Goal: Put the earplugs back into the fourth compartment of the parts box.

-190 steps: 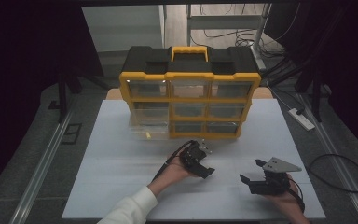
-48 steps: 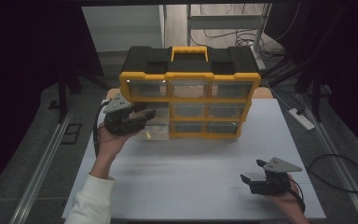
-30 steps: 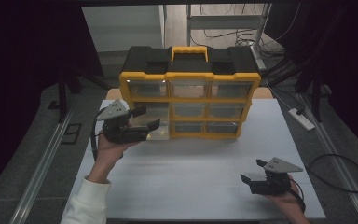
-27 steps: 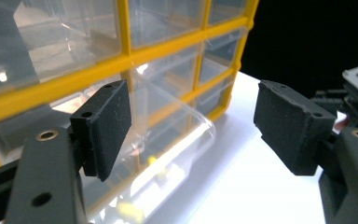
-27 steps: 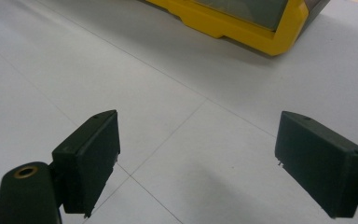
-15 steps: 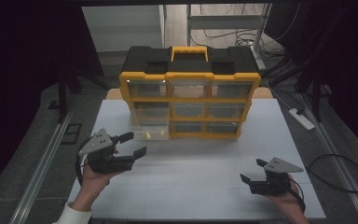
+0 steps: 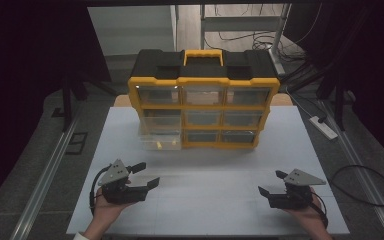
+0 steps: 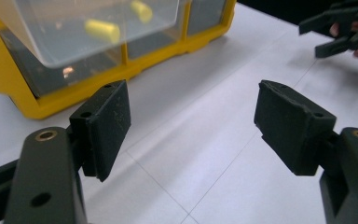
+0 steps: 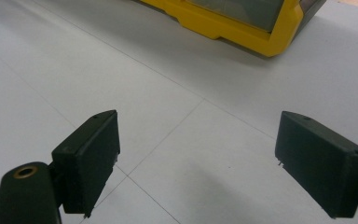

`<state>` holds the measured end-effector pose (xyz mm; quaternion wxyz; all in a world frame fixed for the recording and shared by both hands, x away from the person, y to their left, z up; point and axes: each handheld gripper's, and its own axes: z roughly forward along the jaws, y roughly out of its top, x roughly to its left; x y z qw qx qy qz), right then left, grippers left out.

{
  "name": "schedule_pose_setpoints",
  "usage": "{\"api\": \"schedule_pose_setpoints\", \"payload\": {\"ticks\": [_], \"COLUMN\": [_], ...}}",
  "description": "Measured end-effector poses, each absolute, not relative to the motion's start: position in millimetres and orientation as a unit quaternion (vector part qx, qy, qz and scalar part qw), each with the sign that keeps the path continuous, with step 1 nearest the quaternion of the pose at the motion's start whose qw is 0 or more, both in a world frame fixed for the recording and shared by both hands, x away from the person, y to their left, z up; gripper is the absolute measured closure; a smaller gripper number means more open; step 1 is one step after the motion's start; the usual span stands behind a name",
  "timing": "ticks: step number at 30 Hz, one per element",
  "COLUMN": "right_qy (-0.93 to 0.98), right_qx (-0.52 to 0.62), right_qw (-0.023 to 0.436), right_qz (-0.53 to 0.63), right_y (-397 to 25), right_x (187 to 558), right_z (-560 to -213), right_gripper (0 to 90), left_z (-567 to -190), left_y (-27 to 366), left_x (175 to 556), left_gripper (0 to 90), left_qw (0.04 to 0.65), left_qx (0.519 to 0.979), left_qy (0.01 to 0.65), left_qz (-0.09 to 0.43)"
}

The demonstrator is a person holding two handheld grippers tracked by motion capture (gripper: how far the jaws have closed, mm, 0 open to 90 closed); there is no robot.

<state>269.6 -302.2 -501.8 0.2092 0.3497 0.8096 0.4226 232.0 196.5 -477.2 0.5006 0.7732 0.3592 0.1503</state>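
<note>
**Drawer out, both claws idle**

Your left claw (image 7: 141,176) and right claw (image 7: 269,183) sit released near the bench's front edge. The bottom-left drawer (image 7: 160,142) of the organizer (image 7: 203,84) juts open at mid-bench, yellow pieces (image 8: 102,30) inside; closing it likely remains.

The high view is looking forward and down from above the table's (image 7: 205,200) near edge. Each gripper view is riding low and close behind its own spread jaws. Both gripper views are sharing the yellow organizer (image 8: 121,70) ahead (image 9: 242,28), also standing beyond both grippers in the high view.
</note>
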Motion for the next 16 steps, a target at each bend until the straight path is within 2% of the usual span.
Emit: {"api": "schedule_pose_setpoints", "payload": {"ticks": [6, 16], "right_qy": [0.808, 0.807], "right_qx": [0.354, 0.354], "right_qw": [0.211, 0.212], "right_qz": [0.421, 0.422], "right_y": [-304, -303], "right_x": [270, 270], "right_z": [-502, -503], "right_gripper": [14.5, 14.4], "left_z": [-495, -500], "left_y": [197, 197], "left_x": [236, 238], "left_gripper": [26.3, 26.3], "left_qw": [0.477, 0.467], "left_qx": [0.786, 0.793], "left_qy": [0.365, 0.361], "left_qz": [0.145, 0.15]}}
